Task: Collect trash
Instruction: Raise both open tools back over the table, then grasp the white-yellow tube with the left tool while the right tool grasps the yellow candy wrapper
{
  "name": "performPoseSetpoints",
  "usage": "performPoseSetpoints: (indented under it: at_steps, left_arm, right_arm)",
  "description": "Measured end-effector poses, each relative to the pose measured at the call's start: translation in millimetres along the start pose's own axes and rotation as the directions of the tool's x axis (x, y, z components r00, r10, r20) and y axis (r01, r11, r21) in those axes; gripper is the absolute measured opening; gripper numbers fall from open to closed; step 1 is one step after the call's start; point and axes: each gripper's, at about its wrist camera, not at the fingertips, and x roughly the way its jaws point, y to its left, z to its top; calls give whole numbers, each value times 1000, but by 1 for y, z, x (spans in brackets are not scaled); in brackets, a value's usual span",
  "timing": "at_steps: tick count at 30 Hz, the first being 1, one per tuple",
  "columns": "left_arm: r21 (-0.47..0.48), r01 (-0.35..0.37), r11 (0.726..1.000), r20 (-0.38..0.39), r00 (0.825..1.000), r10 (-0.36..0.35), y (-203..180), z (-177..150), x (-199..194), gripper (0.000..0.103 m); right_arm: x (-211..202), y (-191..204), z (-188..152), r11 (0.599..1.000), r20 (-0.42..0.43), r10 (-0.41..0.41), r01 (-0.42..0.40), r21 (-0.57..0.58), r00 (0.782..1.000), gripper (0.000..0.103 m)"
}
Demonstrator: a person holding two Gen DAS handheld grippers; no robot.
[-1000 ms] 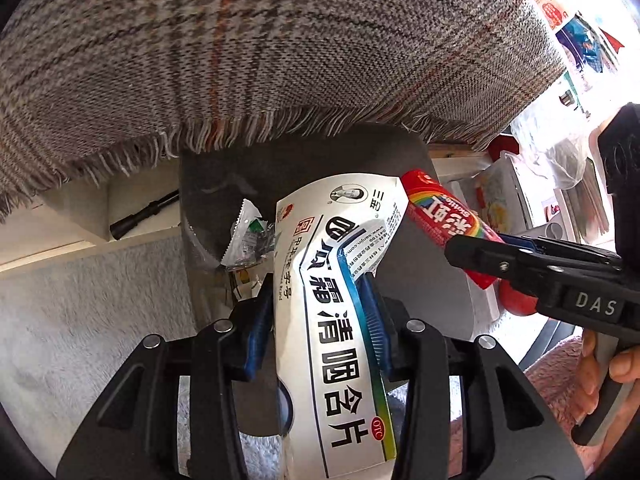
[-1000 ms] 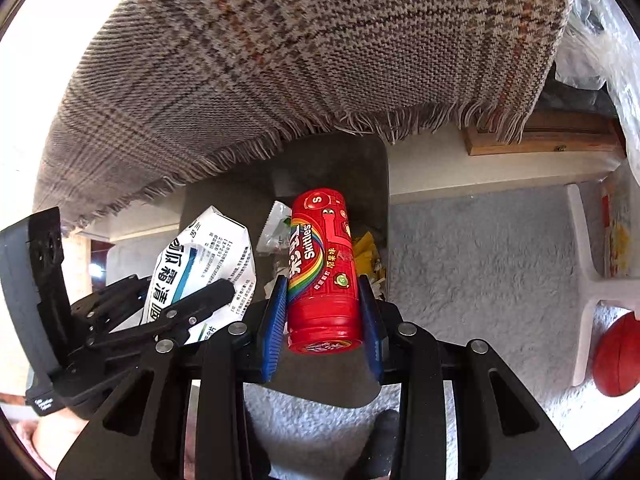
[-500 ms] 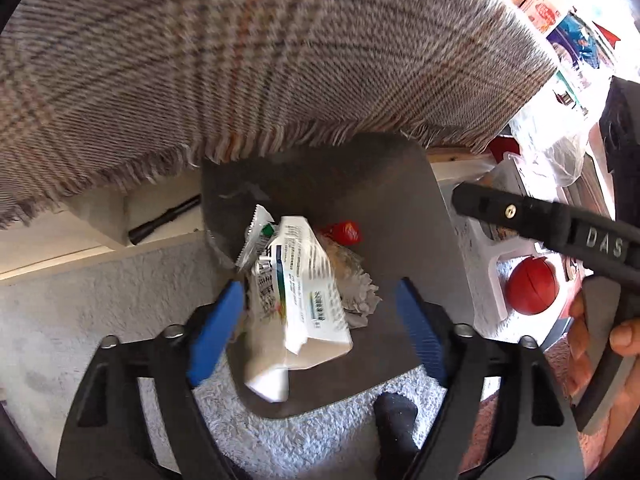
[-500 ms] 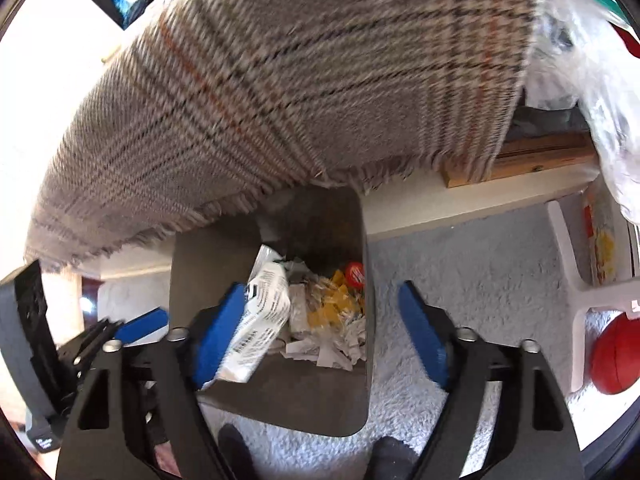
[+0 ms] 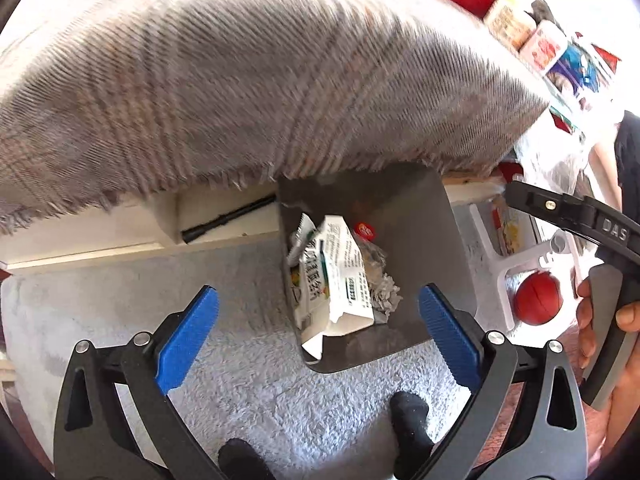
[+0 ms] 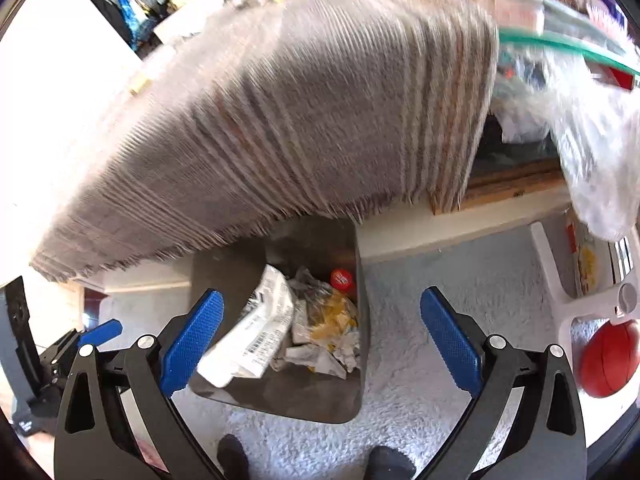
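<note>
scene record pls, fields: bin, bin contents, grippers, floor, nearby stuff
bin: dark grey bin on the floor, partly under the fringed plaid cloth
bin contents: white medicine box, red candy tube end-on, crumpled paper and yellow wrappers
left gripper: jaws opening, nothing between them
right gripper: jaws opening, nothing between them
floor: pale shaggy rug
nearby: red ball by a white stand
</note>
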Motion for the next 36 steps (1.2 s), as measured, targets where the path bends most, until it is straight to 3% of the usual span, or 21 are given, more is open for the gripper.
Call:
performPoseSetpoints:
  at_steps: [10, 14, 20, 26, 31, 36]
  left_arm:
    - [-27, 12, 1000, 172, 985, -8, 8, 66, -67, 95]
    - [-28, 1, 1000, 195, 981, 5, 6, 104, -69, 95]
    - [-37, -25, 999, 219, 975, 33, 12, 164, -54, 94]
    - [-39, -52, 998, 223, 973, 59, 25, 218, -30, 74]
    - [-20, -75, 997, 196, 977, 78, 24, 248, -4, 53]
    - [-14, -84, 996, 176, 981, 86, 22, 259, 15, 49]
  right_arm:
    - [-70, 34, 74, 998, 168, 18, -6, -70, 986, 99]
    - [-68, 42, 109, 995, 195, 4, 15, -94, 981, 99]
    - [-35, 50, 160, 996, 201, -10, 29, -90, 980, 99]
    - [-2, 57, 201, 991, 228, -46, 73, -114, 973, 97]
    - [31, 56, 232, 988, 204, -85, 109, -111, 975, 75]
    - [55, 55, 252, 986, 193, -119, 139, -92, 974, 70]
